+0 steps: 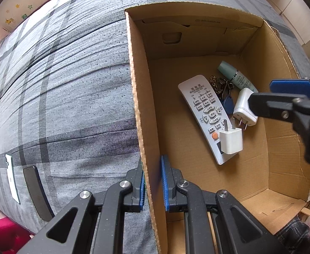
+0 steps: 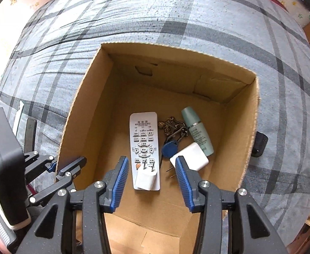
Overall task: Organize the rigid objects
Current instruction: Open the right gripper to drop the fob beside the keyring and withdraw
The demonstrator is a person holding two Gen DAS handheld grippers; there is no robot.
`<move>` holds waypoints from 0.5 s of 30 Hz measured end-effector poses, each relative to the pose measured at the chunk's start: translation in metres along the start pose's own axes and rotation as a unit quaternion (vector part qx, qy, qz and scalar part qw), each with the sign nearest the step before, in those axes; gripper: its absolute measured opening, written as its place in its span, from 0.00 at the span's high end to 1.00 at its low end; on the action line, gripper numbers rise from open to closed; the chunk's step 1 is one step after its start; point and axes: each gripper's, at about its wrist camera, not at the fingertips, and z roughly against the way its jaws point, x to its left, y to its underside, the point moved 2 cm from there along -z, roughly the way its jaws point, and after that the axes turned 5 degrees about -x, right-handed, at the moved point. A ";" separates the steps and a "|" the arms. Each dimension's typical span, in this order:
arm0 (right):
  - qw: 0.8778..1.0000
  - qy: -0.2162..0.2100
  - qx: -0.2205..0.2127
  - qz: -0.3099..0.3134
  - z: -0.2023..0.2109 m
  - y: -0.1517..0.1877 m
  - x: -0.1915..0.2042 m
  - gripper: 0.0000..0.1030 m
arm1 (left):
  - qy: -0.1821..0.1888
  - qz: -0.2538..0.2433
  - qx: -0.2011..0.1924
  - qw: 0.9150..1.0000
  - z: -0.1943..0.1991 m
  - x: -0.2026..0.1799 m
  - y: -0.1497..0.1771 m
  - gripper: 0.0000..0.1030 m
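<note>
A: What is in the cardboard box [image 2: 248, 127]?

B: A grey-white remote [image 2: 144, 146] lies flat on its floor, straight ahead of the right tongs [image 2: 151, 185]. A small white plug [image 2: 145, 178] lies on the near end of the remote, prongs pointing away. To the right of the remote are a bunch of keys [image 2: 174, 130] with a blue tag [image 2: 169, 149], a larger white charger [image 2: 192, 155] and a pale green bottle [image 2: 197, 134] lying on its side against the box's right wall. The charger touches the bottle's lower end.

A: And the tongs?

B: The right tongs are spread about halfway and pinch nothing. They hang above the box, with the small plug showing in the gap between the blue pads [image 2: 119, 184] and nothing touching them. The right-hand finger covers the near corner of the larger charger in the right wrist view. The left tongs [image 1: 152, 185] are pressed together on the box's left wall [image 1: 143, 127], one pad inside the box and one outside.

A: What lies outside the box?

B: The box sits on a bed with a grey plaid cover [image 1: 59, 84]. To the left of the left tongs, two phones lie side by side on the cover, a white one [image 1: 12, 177] and a dark one [image 1: 37, 192]. A small black thing [image 2: 259, 145] lies on the cover just beyond the box's right wall; I cannot tell what it is. The box wall stands between the right tongs and the phones.
</note>
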 end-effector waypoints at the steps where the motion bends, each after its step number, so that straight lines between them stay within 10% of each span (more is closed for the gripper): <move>1: 1.000 0.000 -0.002 -0.002 0.003 0.000 0.000 0.52 | 0.000 0.000 0.000 1.000 0.000 0.000 0.000 0.87; 15: 0.999 0.014 -0.034 -0.006 0.045 -0.001 -0.012 0.52 | -0.002 -0.003 0.002 1.000 0.001 -0.001 -0.001 0.87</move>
